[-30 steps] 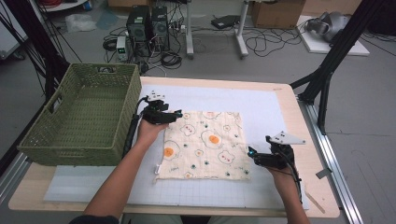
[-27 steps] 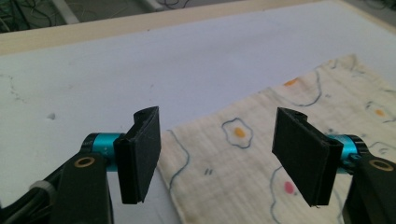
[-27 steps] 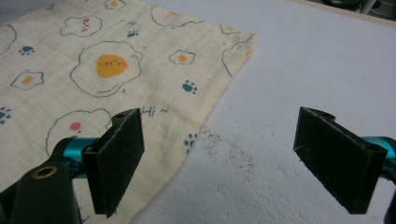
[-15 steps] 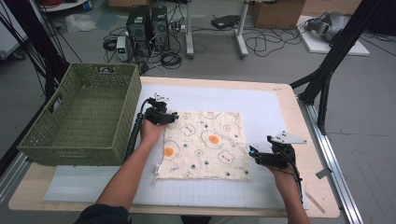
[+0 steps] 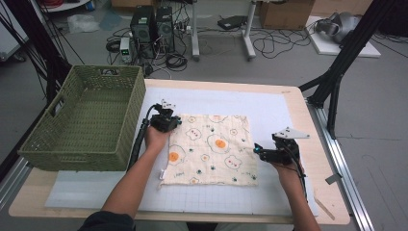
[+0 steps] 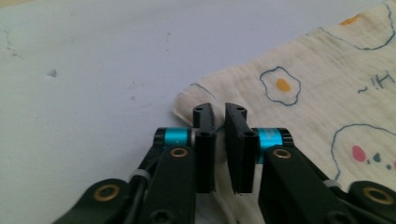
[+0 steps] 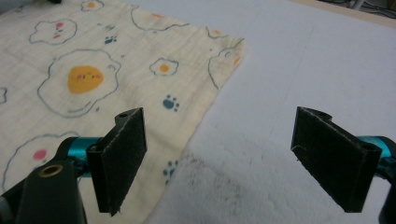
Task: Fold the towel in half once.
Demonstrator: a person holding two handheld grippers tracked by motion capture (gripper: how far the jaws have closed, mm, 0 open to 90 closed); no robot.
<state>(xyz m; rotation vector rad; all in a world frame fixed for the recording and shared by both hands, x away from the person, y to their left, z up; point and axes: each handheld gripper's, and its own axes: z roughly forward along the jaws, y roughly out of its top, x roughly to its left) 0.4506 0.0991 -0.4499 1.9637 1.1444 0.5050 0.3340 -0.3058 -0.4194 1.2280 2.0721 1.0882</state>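
Over at the left stood the green basket (image 5: 82, 122), empty as far as the high view showed, and just beside it the left tongs (image 5: 177, 121) sat at the far-left corner of the egg-print cloth (image 5: 211, 149), their jaws nearly together with a fold of that corner (image 6: 198, 95) pinched between them, by the look of the left gripper view. The cloth itself lay flat on the white mat (image 5: 269, 115) in the middle of the worktop (image 5: 312, 125), close to square, its slightly longer run going from the far edge toward the person, edges roughly in line with the mat's grid and the printed side up. Off at the right, the right tongs (image 5: 255, 149) hovered at the cloth's right edge (image 7: 205, 116), jaws wide apart and holding nothing, one jaw over the fabric and the other over bare mat. For a clean pickup, I judged the right tongs should drop lower, straddle that hem and close on it fully before either hand lifted, so both sides would rise level and the cloth wouldn't slip or bunch
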